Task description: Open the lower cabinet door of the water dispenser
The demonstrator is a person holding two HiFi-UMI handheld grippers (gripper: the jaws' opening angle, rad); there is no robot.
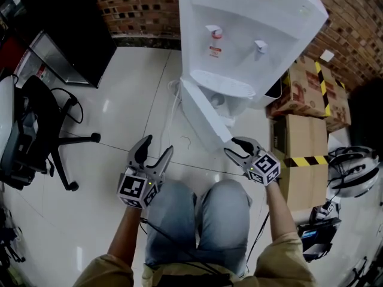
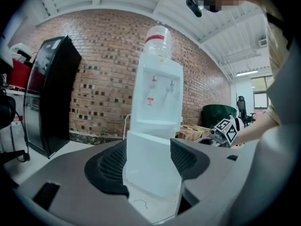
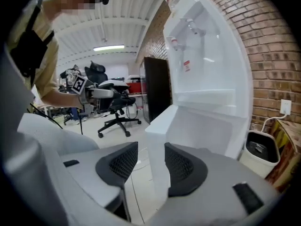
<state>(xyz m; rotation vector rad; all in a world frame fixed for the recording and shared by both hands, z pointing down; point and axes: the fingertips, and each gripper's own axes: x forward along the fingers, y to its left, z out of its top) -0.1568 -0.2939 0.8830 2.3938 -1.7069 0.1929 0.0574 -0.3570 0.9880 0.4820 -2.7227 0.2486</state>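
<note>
The white water dispenser (image 1: 251,40) stands against the brick wall, and its lower cabinet door (image 1: 203,115) is swung out toward me. My right gripper (image 1: 234,151) is at the door's free edge, its jaws shut on that edge. In the right gripper view the door's edge (image 3: 157,140) sits between the two black pads of the right gripper (image 3: 151,161). My left gripper (image 1: 157,148) hovers left of the door, open and holding nothing. In the left gripper view the door (image 2: 150,168) shows beyond the spread jaws of the left gripper (image 2: 148,161), well apart from them.
Stacked cardboard boxes (image 1: 305,136) stand right of the dispenser, with a white helmet-like object (image 1: 353,172) beside them. An office chair (image 1: 42,118) and a black cabinet (image 1: 66,34) are at the left. A cord (image 1: 173,112) hangs by the dispenser; a small white bin (image 3: 256,152) stands behind it.
</note>
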